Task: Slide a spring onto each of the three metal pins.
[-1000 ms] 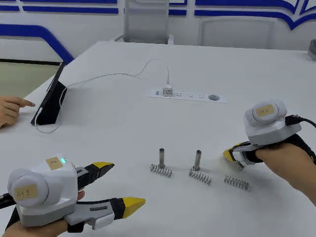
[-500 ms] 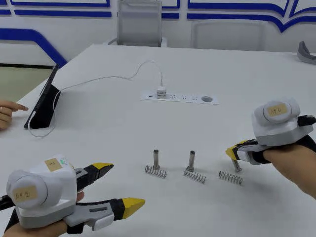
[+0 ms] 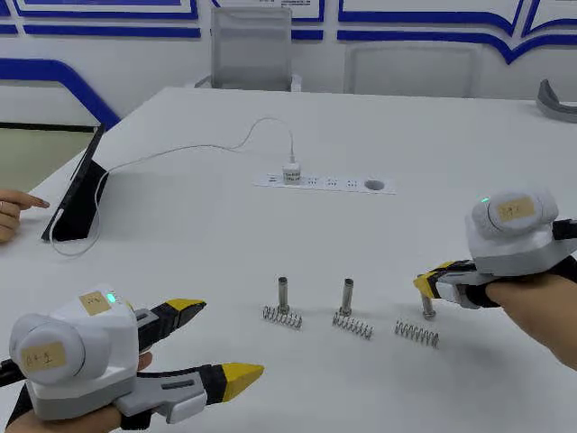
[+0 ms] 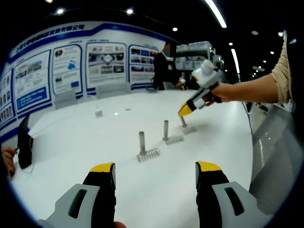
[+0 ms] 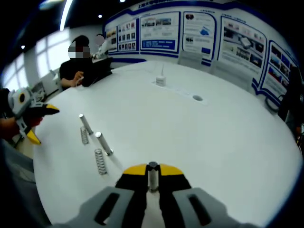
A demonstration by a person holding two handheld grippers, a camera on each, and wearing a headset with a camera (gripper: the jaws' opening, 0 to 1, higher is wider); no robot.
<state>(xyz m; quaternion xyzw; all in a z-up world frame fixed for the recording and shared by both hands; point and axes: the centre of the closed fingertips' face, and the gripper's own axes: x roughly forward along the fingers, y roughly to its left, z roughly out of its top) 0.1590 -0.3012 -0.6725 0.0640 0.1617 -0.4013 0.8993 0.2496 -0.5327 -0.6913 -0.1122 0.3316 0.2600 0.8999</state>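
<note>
Two metal pins (image 3: 283,293) (image 3: 347,295) stand upright on the white table (image 3: 198,244), and a spring (image 3: 281,317) (image 3: 352,325) lies in front of each. A third spring (image 3: 416,334) lies to their right. My right gripper (image 3: 424,285) is shut on the third pin (image 3: 428,308), held about upright just behind that spring, at or just above the tabletop. In the right gripper view this pin (image 5: 152,176) rises between the shut fingertips. My left gripper (image 3: 215,343) is open and empty at the near left; its own view shows the pins (image 4: 142,142) (image 4: 166,129) ahead.
A power strip (image 3: 329,182) with a plugged-in charger (image 3: 291,171) lies mid-table, and its cable runs to a dark tablet (image 3: 77,194) at the left edge. A person's hand (image 3: 13,209) rests by the tablet. Chairs (image 3: 252,45) stand behind the table.
The pin in my right gripper has gone from tilted to about upright, lower and close behind the third spring. My left gripper has stayed open in place. The head camera has shifted.
</note>
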